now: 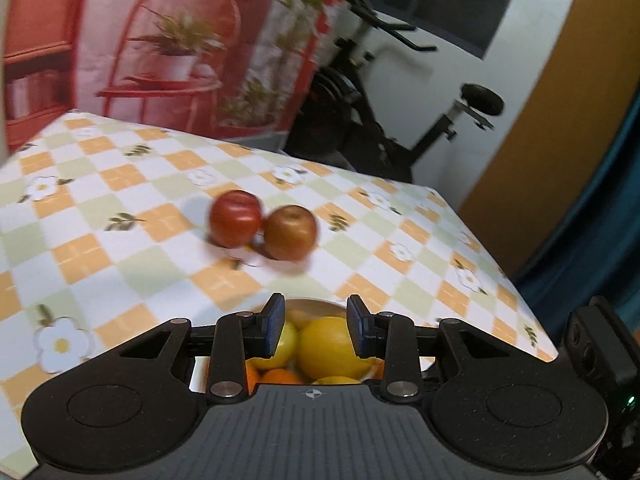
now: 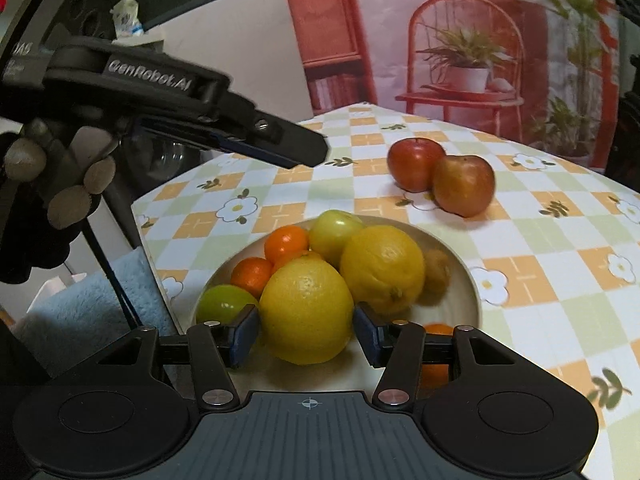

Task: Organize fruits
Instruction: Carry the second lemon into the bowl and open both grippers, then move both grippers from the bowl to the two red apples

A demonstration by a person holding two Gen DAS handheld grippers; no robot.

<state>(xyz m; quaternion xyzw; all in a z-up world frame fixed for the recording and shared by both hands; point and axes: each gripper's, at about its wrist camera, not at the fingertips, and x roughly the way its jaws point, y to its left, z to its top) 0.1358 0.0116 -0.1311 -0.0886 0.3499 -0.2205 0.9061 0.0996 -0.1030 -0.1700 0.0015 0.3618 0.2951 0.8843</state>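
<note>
- Left tongs [image 2: 316, 152] clenched, grasping nothing, hanging above table's left edge beside the bowl.
- Bowl [image 2: 468, 280] of fruit near table's [image 2: 540, 264] front-left edge.
- Right tongs [image 2: 306, 334] grasping the front lemon [image 2: 306, 312] in the bowl.
- Two apples [image 2: 440, 176] touching, behind bowl; bare cloth all around, right.

1. A room in a home, set up for filming: a printed backdrop [image 2: 460, 40] of red chairs and potted plants hangs behind the table.
2. A checked floral tablecloth [image 1: 120, 248] covers the table.
3. An exercise bike [image 1: 380, 120] stands at upper right of the left wrist view, beside an orange door [image 1: 540, 140].
</note>
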